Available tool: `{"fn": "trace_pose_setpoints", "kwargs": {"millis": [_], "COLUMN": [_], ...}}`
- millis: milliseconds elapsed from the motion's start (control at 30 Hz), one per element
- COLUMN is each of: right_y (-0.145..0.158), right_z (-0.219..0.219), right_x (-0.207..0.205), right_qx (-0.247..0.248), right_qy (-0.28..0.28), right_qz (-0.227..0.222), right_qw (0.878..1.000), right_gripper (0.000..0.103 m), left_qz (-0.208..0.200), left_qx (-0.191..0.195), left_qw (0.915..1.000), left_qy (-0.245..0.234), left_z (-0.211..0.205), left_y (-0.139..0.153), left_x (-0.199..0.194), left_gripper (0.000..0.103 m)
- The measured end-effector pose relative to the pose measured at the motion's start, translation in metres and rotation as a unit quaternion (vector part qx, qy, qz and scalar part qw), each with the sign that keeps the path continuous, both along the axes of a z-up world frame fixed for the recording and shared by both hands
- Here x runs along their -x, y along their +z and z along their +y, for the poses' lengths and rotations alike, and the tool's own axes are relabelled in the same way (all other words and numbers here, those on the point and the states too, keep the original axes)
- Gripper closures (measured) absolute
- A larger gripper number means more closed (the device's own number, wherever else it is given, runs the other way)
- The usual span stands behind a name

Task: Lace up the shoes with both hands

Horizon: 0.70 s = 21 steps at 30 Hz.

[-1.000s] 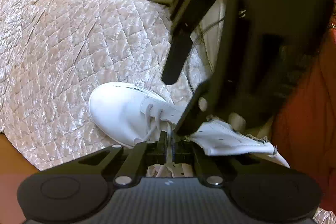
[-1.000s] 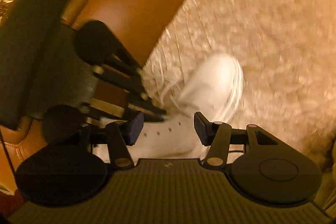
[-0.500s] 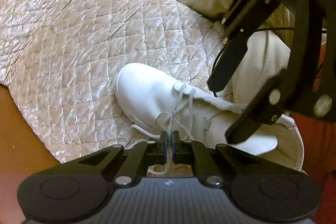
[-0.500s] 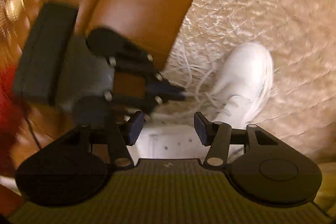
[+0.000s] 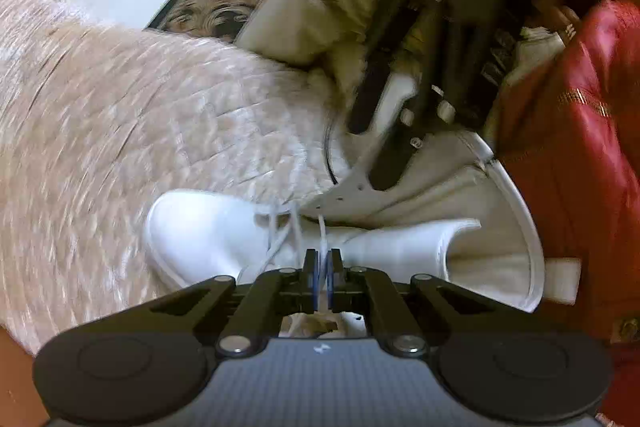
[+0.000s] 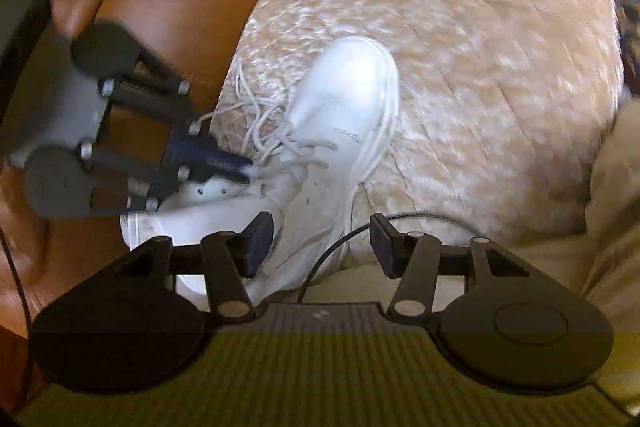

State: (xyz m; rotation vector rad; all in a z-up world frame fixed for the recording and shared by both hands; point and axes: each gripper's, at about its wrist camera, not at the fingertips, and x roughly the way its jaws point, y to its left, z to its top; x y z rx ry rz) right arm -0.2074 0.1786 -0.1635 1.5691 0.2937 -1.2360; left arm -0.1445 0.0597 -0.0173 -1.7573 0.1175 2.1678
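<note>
Shoe (image 6: 344, 95), one; tools, two: left (image 5: 322, 267) pinching lace (image 5: 321, 227).

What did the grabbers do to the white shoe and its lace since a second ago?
The right gripper backed off the white shoe, which is now uncovered in the left wrist view. The left gripper stayed shut on the shoelace, and the right jaws stayed open. The shoe still lies on the quilt.

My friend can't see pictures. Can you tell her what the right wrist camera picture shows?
A white shoe lies on a quilted blanket, its loose laces tangled. The left gripper is shut on a lace beside the shoe, and the right gripper is open above it, holding nothing.
</note>
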Motion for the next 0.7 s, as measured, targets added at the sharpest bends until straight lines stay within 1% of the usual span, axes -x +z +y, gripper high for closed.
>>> {"fn": "trace_pose_setpoints", "kwargs": {"millis": [33,67,167,333,433,500,700], "right_y": [-0.004,-0.007,-0.015,-0.022,-0.027,-0.028,-0.03], "right_z": [0.003,0.006,0.015,0.03,0.034,0.035,0.035], "right_x": [0.002,0.004,0.009,0.016,0.019,0.019,0.019], "right_qx": [0.001,0.002,0.007,0.015,0.018,0.02,0.028], "right_qy": [-0.007,-0.015,-0.036,-0.063,-0.072,-0.072,-0.068], "right_qz": [-0.004,-0.007,-0.024,-0.048,-0.06,-0.065,-0.07], "right_qw": [1.0,1.0,0.999,0.997,0.995,0.995,0.995], "right_gripper": [0.035,0.031,0.028,0.027,0.027,0.027,0.027], "left_qz": [-0.003,-0.007,-0.022,-0.035,-0.036,-0.029,-0.026], "left_qx": [0.003,0.005,0.013,0.011,0.002,0.0,0.001], "left_qw": [0.9999,0.9996,0.9985,0.9989,0.9993,0.9994,0.9992], "left_qy": [-0.015,-0.027,-0.048,-0.028,0.002,0.021,0.028], "left_z": [0.004,0.006,0.011,0.009,0.004,0.003,0.006], "left_y": [-0.002,-0.004,-0.01,-0.015,-0.013,-0.012,-0.011], "left_x": [0.004,0.008,0.022,0.029,0.022,0.017,0.021], "left_gripper": [0.099,0.1,0.1,0.1,0.1,0.1,0.1]}}
